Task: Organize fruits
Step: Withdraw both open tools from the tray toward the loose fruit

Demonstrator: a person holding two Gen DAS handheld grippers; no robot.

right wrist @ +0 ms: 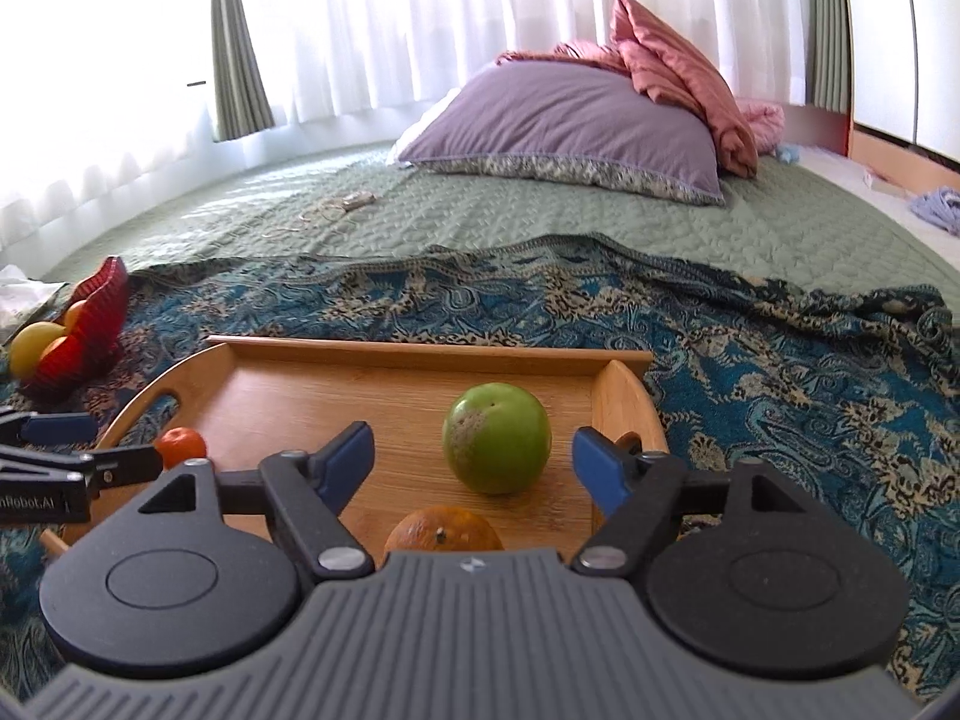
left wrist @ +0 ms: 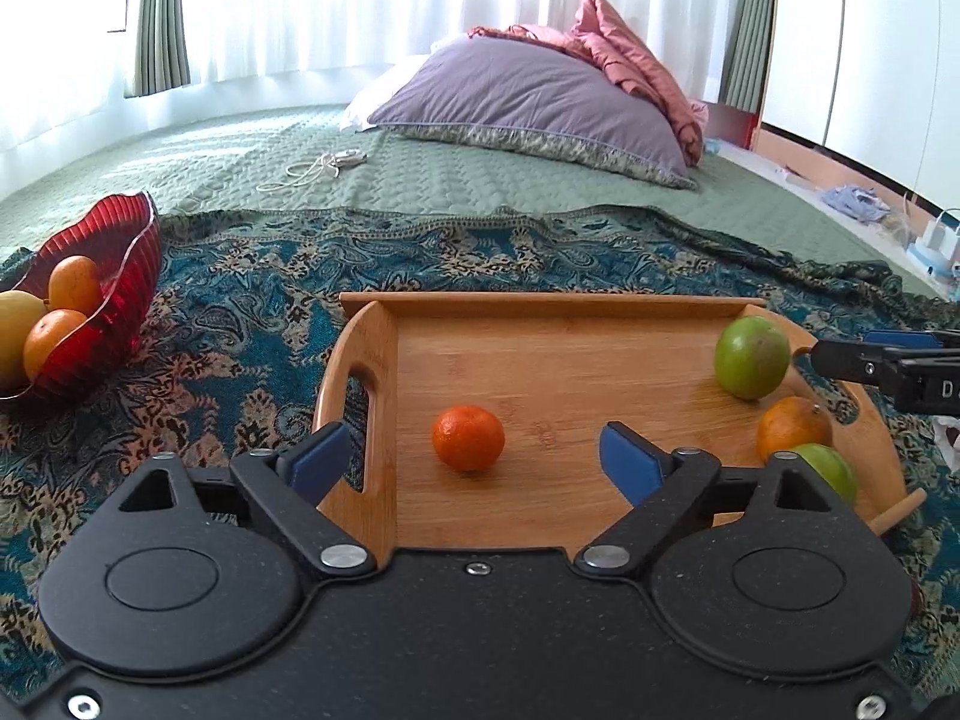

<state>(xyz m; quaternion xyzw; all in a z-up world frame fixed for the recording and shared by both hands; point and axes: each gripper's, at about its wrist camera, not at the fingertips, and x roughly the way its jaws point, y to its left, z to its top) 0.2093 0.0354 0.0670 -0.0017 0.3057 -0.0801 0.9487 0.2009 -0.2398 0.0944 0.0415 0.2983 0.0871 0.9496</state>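
A wooden tray (left wrist: 558, 354) (right wrist: 288, 390) lies on a patterned cloth. On it are a small orange mandarin (left wrist: 468, 438) (right wrist: 181, 444), a green fruit (left wrist: 751, 357) (right wrist: 497, 438), an orange (left wrist: 793, 429) (right wrist: 443, 531) and a second green fruit (left wrist: 831, 468) at the tray's near right. My left gripper (left wrist: 474, 456) is open, with the mandarin between its fingers and slightly ahead. My right gripper (right wrist: 471, 459) is open, with the green fruit between its fingers. A red bowl (left wrist: 129, 276) (right wrist: 99, 312) at the left holds oranges and a yellow fruit.
The cloth (right wrist: 780, 360) covers a green quilted bed (left wrist: 480, 174). A purple pillow (left wrist: 534, 99) and pink bedding (left wrist: 636, 54) lie at the far end. A white cable (left wrist: 312, 168) lies on the quilt. Clutter sits on the floor at the right (left wrist: 858, 198).
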